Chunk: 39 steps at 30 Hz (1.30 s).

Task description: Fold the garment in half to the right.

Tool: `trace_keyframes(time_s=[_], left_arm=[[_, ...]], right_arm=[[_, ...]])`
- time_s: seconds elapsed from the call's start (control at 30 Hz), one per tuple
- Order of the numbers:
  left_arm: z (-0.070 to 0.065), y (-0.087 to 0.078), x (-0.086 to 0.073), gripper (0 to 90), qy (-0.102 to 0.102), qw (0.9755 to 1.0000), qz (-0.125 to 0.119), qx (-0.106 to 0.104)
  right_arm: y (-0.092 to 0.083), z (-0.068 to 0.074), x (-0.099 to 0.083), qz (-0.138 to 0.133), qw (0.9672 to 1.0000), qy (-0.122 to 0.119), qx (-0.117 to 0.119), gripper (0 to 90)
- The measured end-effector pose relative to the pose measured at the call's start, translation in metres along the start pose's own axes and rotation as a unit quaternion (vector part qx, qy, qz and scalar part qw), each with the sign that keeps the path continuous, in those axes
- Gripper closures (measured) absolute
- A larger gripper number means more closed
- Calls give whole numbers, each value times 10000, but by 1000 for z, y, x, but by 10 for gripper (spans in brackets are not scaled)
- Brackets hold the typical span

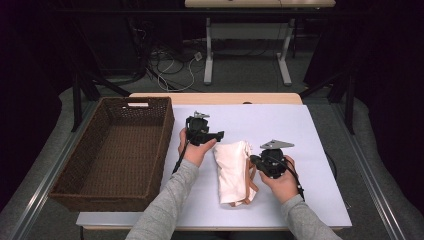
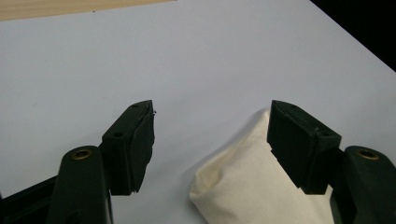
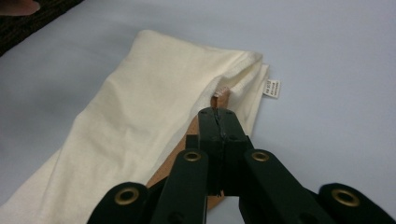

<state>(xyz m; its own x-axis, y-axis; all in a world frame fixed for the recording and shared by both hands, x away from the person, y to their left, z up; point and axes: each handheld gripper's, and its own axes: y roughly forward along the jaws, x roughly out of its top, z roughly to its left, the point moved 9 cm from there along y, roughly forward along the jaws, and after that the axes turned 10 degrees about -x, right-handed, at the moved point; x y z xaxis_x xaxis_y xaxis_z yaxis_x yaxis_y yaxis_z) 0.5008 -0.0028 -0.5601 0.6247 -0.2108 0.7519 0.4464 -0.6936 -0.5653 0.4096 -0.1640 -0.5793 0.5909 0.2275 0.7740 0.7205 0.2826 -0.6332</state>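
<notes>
A folded cream cloth bag [image 1: 231, 172] with a tan strap [image 1: 252, 186] lies on the white table top [image 1: 280, 125]. My left gripper [image 1: 219, 135] hovers at the bag's far left corner with its jaws open. In the left gripper view [image 2: 210, 140] nothing is between the pads, and the bag's corner [image 2: 247, 186] lies below the right-hand one. My right gripper [image 1: 255, 161] is at the bag's right edge. In the right gripper view [image 3: 218, 116] its jaws are shut on the tan strap [image 3: 223, 95], beside the cream cloth [image 3: 154, 102].
A dark woven basket [image 1: 162, 145] stands along the table's left side, close to the left hand. A small white label [image 3: 272, 88] sticks out of the bag's seam. Bare table top stretches behind and to the right of the bag.
</notes>
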Motion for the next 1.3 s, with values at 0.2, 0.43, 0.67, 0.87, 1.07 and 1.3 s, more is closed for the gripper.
trace_keyframes(time_s=[0.2, 0.43, 0.67, 0.87, 1.07, 1.3], left_arm=[[-2, 0, -3, 317, -47, 10000, 8, -33], [-1, -1, -10, 317, -104, 9999, 40, -66], [0, -1, -21, 351, -276, 9994, 131, -136], [2, -1, -32, 446, -511, 9980, 338, -181], [5, 2, -42, 506, -754, 9952, 616, -95], [3, 10, -48, 516, -844, 9933, 783, -90]], right_arm=[[1, -9, -8, 96, 9998, 126, -98, 900], [1, -22, -25, 325, 9989, 263, -198, 900], [-3, -27, -31, 315, 9987, 363, -171, 900], [-8, -26, -28, 195, 9989, 417, -104, 844], [-11, -25, -25, 126, 9992, 356, -130, 821], [-15, -22, -22, 33, 9993, 368, -62, 814]])
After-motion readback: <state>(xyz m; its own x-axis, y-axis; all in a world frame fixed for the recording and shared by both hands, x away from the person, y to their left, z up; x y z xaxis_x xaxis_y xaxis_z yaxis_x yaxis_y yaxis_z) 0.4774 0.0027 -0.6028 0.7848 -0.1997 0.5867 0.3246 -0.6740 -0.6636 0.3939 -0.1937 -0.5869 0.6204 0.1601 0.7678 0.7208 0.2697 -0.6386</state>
